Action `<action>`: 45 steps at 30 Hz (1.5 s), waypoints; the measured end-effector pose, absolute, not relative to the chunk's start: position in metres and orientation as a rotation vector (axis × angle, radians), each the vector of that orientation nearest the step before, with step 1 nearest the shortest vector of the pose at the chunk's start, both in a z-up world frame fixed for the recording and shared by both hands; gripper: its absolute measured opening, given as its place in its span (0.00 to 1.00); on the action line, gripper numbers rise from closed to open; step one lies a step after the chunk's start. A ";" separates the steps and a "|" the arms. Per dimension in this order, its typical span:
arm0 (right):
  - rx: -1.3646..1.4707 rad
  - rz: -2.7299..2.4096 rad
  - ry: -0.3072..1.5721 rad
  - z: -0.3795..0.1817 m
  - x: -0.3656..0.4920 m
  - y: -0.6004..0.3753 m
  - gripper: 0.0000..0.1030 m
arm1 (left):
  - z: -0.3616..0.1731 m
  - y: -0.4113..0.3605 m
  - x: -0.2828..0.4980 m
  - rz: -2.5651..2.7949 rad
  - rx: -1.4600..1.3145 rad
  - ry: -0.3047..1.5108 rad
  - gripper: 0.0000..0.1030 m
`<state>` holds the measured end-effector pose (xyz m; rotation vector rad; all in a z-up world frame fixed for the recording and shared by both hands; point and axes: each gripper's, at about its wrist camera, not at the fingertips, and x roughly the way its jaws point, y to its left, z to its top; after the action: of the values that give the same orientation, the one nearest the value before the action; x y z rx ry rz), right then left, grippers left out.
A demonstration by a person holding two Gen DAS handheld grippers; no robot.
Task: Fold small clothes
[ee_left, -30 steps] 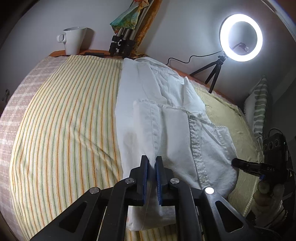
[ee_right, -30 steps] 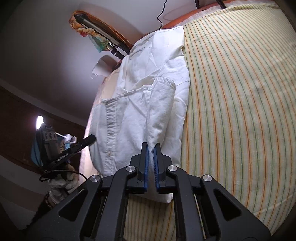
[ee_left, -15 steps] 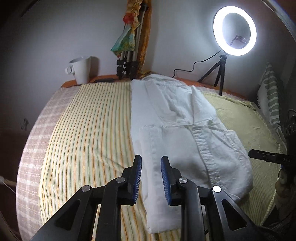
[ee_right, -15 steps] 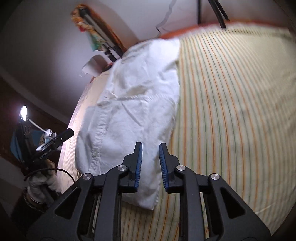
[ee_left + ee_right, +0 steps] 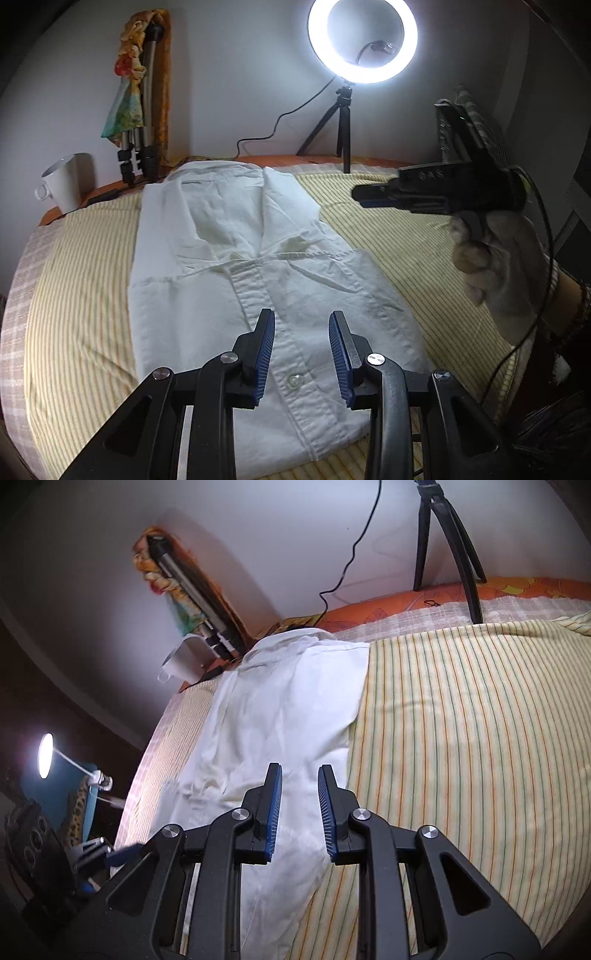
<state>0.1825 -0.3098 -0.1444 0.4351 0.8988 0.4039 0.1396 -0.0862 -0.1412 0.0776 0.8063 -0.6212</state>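
A white button-up shirt (image 5: 236,258) lies flat on the striped yellow cloth (image 5: 81,295), its sides folded in and its collar at the far end. My left gripper (image 5: 302,325) is open and empty, held above the shirt's button placket near the hem. My right gripper (image 5: 300,779) is open and empty, above the shirt's (image 5: 273,716) right edge. The right gripper also shows in the left wrist view (image 5: 360,194), held in a gloved hand above the cloth, to the right of the shirt.
A ring light on a small tripod (image 5: 364,37) stands at the far edge with its cable. A white mug (image 5: 62,182) and a folded tripod (image 5: 140,110) with a colourful cloth stand at the back left. A desk lamp (image 5: 46,755) glows beyond the table.
Both grippers let go of the shirt's folded-in sides and opened. They lifted and drew back from the cloth. The left view swung to the shirt's middle.
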 end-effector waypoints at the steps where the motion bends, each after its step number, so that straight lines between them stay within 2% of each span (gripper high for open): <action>1: 0.460 0.409 0.907 -0.149 0.196 -0.314 0.21 | -0.145 -0.091 0.142 -0.633 0.088 0.810 0.30; 3: 0.507 0.422 0.925 -0.162 0.222 -0.320 0.22 | -0.154 -0.101 0.147 -0.658 0.103 0.823 0.30; 6: 0.541 0.421 0.952 -0.182 0.256 -0.322 0.33 | -0.165 -0.108 0.155 -0.684 0.105 0.844 0.30; 7: 0.551 0.417 0.959 -0.189 0.266 -0.323 0.34 | -0.168 -0.109 0.157 -0.688 0.109 0.847 0.30; 17: 0.659 0.457 0.957 -0.211 0.322 -0.322 0.34 | -0.193 -0.109 0.165 -0.735 0.120 0.865 0.30; 18: 0.643 0.450 0.960 -0.210 0.325 -0.320 0.29 | -0.194 -0.109 0.165 -0.735 0.116 0.866 0.30; 19: 0.617 0.445 0.963 -0.208 0.327 -0.316 0.13 | -0.196 -0.109 0.165 -0.736 0.115 0.865 0.30; 20: 0.581 0.439 0.970 -0.206 0.328 -0.313 0.06 | -0.197 -0.110 0.164 -0.738 0.120 0.864 0.30; 24: 0.339 0.311 0.972 -0.189 0.338 -0.296 0.02 | -0.201 -0.111 0.162 -0.738 0.122 0.861 0.30; 29: 0.326 0.262 0.963 -0.191 0.347 -0.296 0.02 | -0.195 -0.110 0.161 -0.737 0.126 0.860 0.30; 32: 0.415 0.318 0.941 -0.182 0.338 -0.307 0.04 | -0.182 -0.096 0.160 -0.726 0.115 0.845 0.31; 35: 0.434 0.355 0.916 -0.168 0.322 -0.314 0.12 | -0.165 -0.071 0.165 -0.681 0.099 0.809 0.32; 40: 0.470 0.408 0.904 -0.156 0.297 -0.326 0.37 | -0.143 -0.022 0.194 -0.561 0.082 0.740 0.36; 45: 0.505 0.389 0.947 -0.174 0.297 -0.333 0.37 | -0.146 0.016 0.261 -0.461 -0.024 0.756 0.43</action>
<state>0.2971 -0.3327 -0.1742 0.5050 0.9471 0.3892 0.2608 0.0158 -0.1462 -0.0236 0.7563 -0.4605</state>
